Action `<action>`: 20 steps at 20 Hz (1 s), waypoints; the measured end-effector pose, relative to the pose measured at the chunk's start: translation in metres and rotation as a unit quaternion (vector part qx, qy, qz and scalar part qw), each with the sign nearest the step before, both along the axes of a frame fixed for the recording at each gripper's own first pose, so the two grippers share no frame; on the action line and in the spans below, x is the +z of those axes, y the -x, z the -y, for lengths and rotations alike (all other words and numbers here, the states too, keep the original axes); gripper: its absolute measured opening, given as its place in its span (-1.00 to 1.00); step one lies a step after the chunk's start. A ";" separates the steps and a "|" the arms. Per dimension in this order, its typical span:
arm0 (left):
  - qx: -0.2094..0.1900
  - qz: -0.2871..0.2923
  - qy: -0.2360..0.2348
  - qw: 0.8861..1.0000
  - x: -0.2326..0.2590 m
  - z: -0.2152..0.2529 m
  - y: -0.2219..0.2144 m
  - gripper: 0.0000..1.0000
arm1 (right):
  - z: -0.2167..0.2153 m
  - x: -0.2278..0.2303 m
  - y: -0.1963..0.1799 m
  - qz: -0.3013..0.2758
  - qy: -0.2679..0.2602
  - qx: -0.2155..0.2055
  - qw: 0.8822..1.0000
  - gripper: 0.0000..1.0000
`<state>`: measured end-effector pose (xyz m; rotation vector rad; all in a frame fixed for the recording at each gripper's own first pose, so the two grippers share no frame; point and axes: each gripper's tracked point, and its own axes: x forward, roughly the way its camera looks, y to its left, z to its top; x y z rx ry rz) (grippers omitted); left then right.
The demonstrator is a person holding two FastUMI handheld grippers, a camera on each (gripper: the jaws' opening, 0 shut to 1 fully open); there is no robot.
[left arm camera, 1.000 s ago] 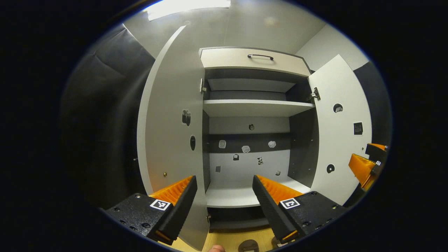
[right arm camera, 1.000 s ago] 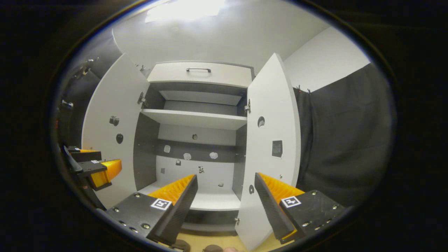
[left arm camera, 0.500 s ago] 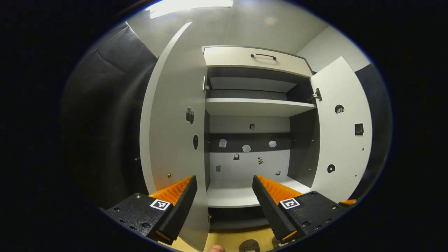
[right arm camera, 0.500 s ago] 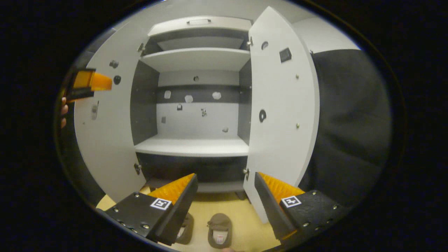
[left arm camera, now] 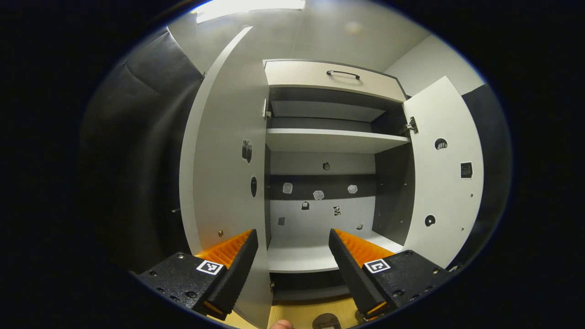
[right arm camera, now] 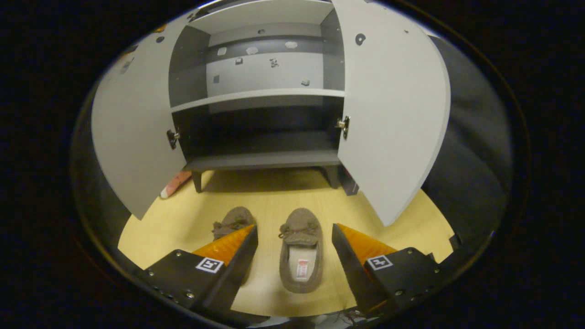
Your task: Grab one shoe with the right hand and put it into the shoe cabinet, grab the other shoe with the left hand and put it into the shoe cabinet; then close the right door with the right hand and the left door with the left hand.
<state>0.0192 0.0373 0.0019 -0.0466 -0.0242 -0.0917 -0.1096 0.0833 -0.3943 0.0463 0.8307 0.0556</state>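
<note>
You are at the first step: reaching for a shoe with your right claw [right arm camera: 295, 237], which hangs wide apart above the floor [right arm camera: 183, 219], its fingers to either side of the right shoe [right arm camera: 300, 256]. The left shoe [right arm camera: 232, 220] lies just beside it, partly behind a finger. The shoe cabinet [right arm camera: 260, 93] stands beyond, both doors swung out. Next, lower and close on that shoe. Your left claw [left arm camera: 292, 256] waits wide, empty, facing the shelves.

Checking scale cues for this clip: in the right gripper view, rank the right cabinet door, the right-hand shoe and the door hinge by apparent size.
Largest to smallest, as they look:
1. Right cabinet door
2. Right-hand shoe, nearer the camera yet clearly smaller in the image
3. Door hinge
</note>
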 end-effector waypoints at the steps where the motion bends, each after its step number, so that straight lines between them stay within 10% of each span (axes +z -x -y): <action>1: -0.002 0.001 0.000 1.000 0.000 0.000 0.000 0.92 | -0.005 -0.011 0.002 -0.011 -0.006 0.002 1.000 0.89; 8: -0.013 -0.002 0.000 1.000 -0.005 0.002 0.003 0.92 | -0.024 -0.100 0.008 -0.099 -0.014 0.012 0.995 0.38; 15: -0.003 -0.005 -0.001 1.000 -0.009 0.000 0.002 0.92 | -0.025 -0.133 -0.018 -0.118 0.006 0.010 0.993 0.47; 17: -0.002 -0.005 -0.002 1.000 -0.009 0.001 0.002 0.92 | -0.029 -0.147 -0.024 -0.131 -0.011 0.004 0.991 -0.26; 20: 0.001 -0.005 -0.004 1.000 -0.009 0.000 0.001 0.92 | -0.016 -0.141 -0.026 -0.135 -0.004 -0.027 0.990 -0.83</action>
